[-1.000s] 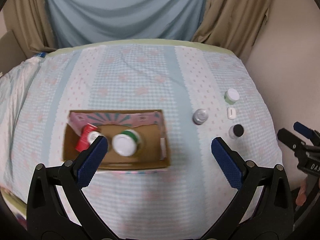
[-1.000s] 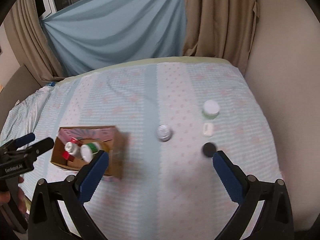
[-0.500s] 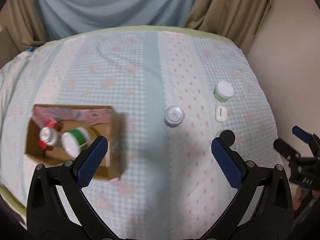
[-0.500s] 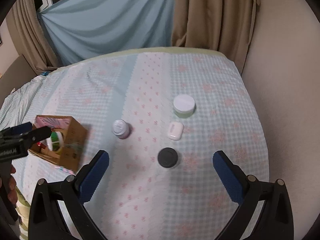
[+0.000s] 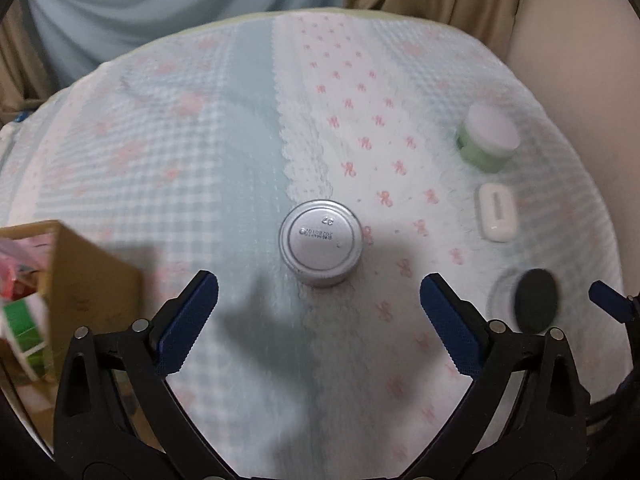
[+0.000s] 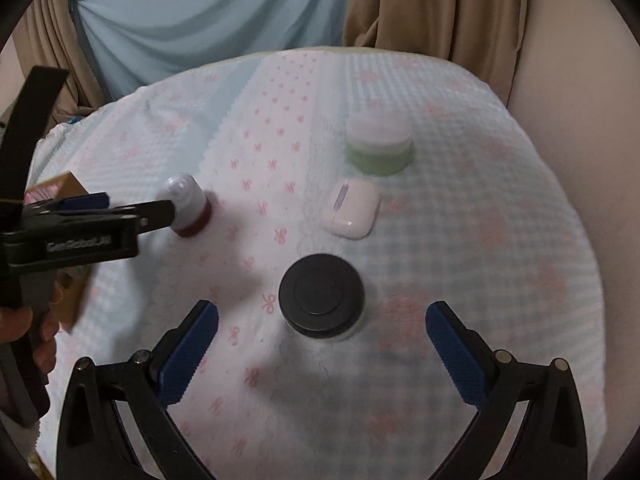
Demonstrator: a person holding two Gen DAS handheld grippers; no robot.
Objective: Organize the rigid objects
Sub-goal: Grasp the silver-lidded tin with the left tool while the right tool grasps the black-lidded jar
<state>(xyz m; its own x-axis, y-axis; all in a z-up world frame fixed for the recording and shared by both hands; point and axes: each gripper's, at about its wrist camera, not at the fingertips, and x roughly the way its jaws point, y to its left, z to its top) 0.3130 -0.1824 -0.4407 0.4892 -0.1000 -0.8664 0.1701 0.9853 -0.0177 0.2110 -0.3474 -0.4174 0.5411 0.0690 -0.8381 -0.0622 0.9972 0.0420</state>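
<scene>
The left gripper [image 5: 319, 308] is held spread wide above a quilted, puckered bedspread [image 5: 240, 152] patterned with pale blue gingham bands and small pink bows. Between and just beyond its ribbed blue pads [image 5: 188, 320] a small upright can [image 5: 321, 243] is seen from above: a round, dull silver lid with a raised rim and printed code, over a dark red lower body in the right wrist view. Nothing is gripped by these fingers.

The right gripper [image 6: 322, 348] is likewise spread, with nothing between its jaws. Just ahead of it, a squat round jar with a matte black lid [image 6: 321, 298] stands on the fabric, a white base showing beneath the lid. Beyond it lies a smooth, glossy white earbud case [image 6: 352, 209] with rounded corners, and farther still a low cylindrical green jar [image 6: 379, 146] topped by a flat white lid. The three are set near one another in a row, apart from the can.

At the left edge, a brown cardboard box [image 5: 84, 284] with matte walls is partly in view; a container with a green label [image 5: 22, 322] is seen inside it, blurred.
</scene>
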